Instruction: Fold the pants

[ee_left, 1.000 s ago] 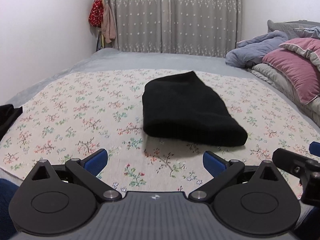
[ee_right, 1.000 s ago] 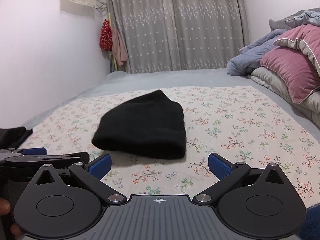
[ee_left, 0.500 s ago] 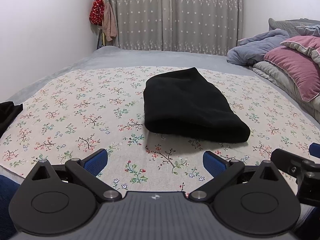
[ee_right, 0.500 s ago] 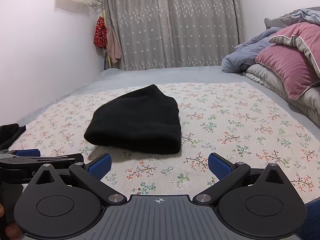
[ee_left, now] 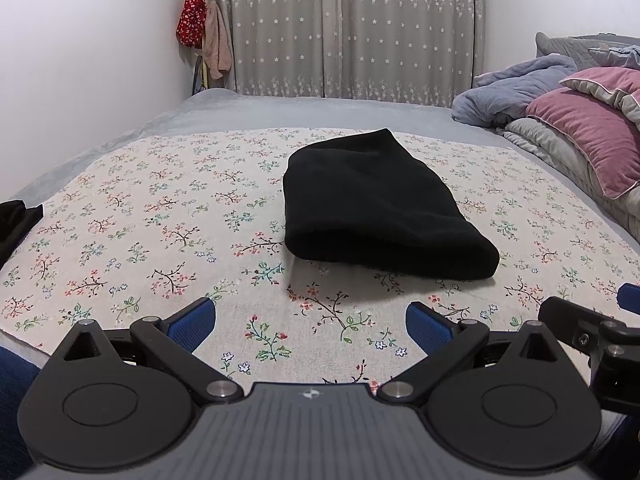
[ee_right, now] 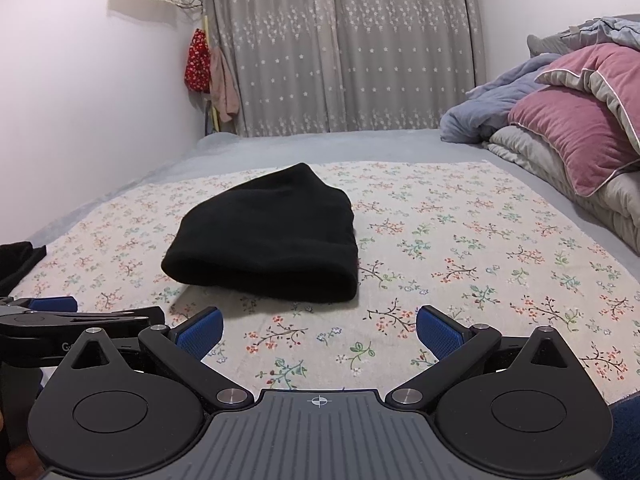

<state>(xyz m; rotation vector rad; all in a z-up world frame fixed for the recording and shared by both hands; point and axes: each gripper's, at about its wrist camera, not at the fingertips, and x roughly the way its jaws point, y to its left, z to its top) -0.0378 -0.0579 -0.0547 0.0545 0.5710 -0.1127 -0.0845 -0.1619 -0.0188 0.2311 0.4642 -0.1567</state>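
Observation:
Black pants [ee_left: 372, 204] lie folded into a compact bundle on the floral cloth [ee_left: 140, 220] that covers the bed; they also show in the right wrist view as the pants [ee_right: 272, 240]. My left gripper [ee_left: 310, 322] is open and empty, held back from the bundle's near fold. My right gripper [ee_right: 318, 330] is open and empty too, just short of the bundle's near right corner. The two grippers are side by side: the right one's finger [ee_left: 580, 326] shows at the left view's right edge, the left one's finger [ee_right: 80, 320] at the right view's left edge.
Another dark garment [ee_left: 18, 220] lies at the cloth's left edge. Pink pillows [ee_left: 592, 136] and grey-blue bedding [ee_left: 516, 88] pile up on the right. A curtain [ee_left: 352, 28] and hanging red fabric [ee_left: 192, 20] are behind the bed.
Both grippers have drawn back a little and levelled out; the folded pants lie still and both grippers stay open.

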